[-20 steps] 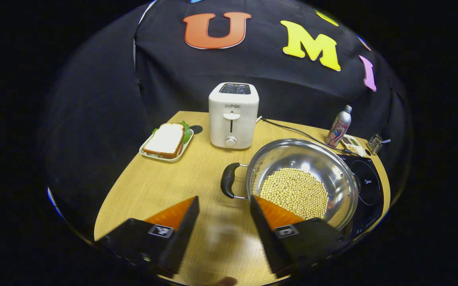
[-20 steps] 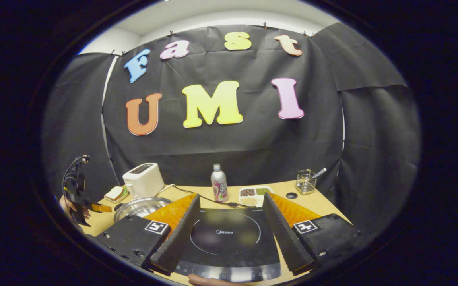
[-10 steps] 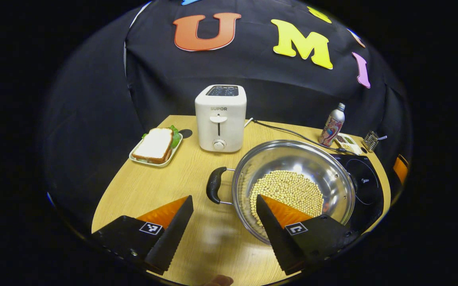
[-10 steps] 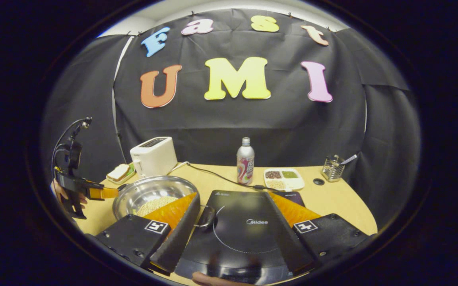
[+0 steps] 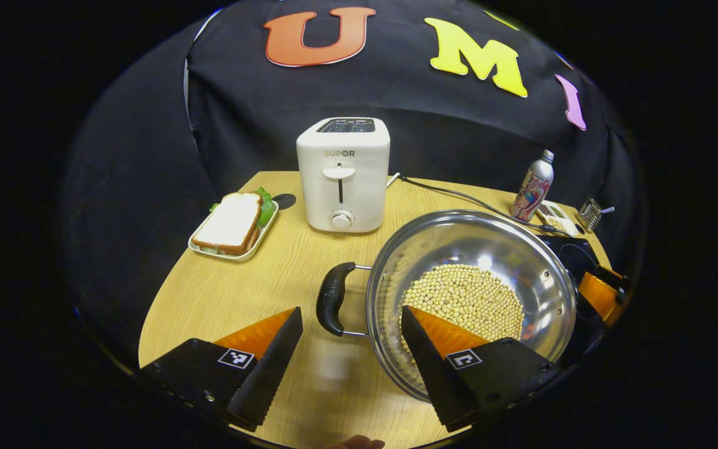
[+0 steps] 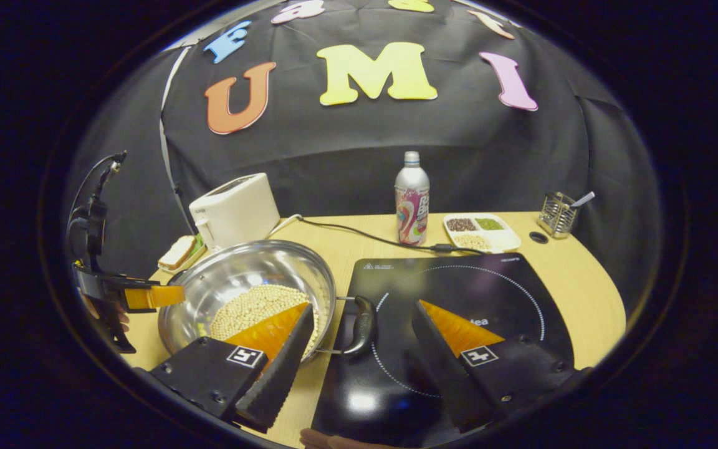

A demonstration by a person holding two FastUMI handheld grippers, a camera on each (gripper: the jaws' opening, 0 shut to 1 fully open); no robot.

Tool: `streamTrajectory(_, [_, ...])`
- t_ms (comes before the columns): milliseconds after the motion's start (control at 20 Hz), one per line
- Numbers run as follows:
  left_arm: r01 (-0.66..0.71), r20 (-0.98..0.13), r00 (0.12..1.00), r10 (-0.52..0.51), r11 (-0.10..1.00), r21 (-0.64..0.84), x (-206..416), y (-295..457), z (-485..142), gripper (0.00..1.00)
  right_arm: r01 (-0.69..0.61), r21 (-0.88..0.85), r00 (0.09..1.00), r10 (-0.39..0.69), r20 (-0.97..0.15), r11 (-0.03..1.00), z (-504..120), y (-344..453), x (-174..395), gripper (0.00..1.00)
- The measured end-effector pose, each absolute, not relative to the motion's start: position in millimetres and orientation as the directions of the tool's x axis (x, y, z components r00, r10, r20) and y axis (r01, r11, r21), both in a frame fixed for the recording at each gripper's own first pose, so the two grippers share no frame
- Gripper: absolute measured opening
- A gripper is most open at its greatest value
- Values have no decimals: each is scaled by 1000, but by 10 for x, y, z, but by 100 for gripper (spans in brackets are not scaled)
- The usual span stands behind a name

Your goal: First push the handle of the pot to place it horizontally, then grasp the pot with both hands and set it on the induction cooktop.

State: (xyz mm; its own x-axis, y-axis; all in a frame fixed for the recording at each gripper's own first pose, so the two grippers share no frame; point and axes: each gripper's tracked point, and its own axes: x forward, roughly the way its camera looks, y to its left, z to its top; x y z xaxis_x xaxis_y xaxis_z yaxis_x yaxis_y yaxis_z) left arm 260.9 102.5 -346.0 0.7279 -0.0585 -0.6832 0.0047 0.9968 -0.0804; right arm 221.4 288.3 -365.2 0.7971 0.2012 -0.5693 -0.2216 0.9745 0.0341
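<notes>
the round stainless steel pot of pale beans [image 5: 471, 293] is sitting on the wooden table [image 5: 234, 293], just beside the black induction cooktop [image 6: 459, 299]. both the left gripper [image 5: 349, 349] and the right gripper [image 6: 359, 349] are hanging open, each straddling a black loop handle [image 5: 332, 298]. risk: uneven clamping is likely to tilt the pot and spill beans.

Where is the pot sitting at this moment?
In the right gripper view the pot sits on the table, just left of the cooktop and in front of the toaster; one handle overlaps the cooktop's edge.
</notes>
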Motion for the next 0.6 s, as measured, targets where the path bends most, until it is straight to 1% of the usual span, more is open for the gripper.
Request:
streamTrajectory(150, [1, -703, 709, -48, 998, -68, 2708, 1028, -3578, 95, -194, 4, 781, 157, -604, 981, -3837, 2939, 2277, 96])
streamTrajectory(200, [-9, -715, 698, -34, 998, -57, 2736, 1074, -3649, 95, -180, 19, 793, 157, -589, 984, -3847, 2971, 2322, 100])
streamTrajectory(250, [-29, -735, 678, 2, 999, -24, 2741, 1160, -3719, 100, -182, 22, 787, 159, -596, 983, -3876, 2987, 2338, 99])
streamTrajectory(300, [-17, -736, 677, -14, 999, -35, 2798, 1127, -3787, 95, -177, 32, 783, 160, -601, 984, -3875, 3003, 2351, 96])
streamTrajectory(350, [-8, -737, 676, -23, 999, -39, 2794, 1104, -3773, 98, -168, 35, 776, 155, -611, 985, -3903, 3007, 2362, 96])
streamTrajectory(450, [8, -741, 669, -54, 998, -66, 2812, 1054, -3780, 95, -165, 43, 760, 155, -631, 985, -3950, 3021, 2376, 95])
streamTrajectory(500, [15, -740, 669, -70, 997, -81, 2817, 1025, -3782, 99, -164, 32, 759, 147, -634, 986, -3954, 3024, 2386, 94])
streamTrajectory(550, [23, -741, 666, -88, 995, -97, 2814, 989, -3785, 84, -168, 16, 754, 139, -642, 986, -3956, 3025, 2379, 92])
streamTrajectory(600, [20, -740, 667, -88, 995, -100, 2821, 980, -3780, 63, -173, 2, 747, 132, -651, 985, -3977, 3015, 2374, 90])
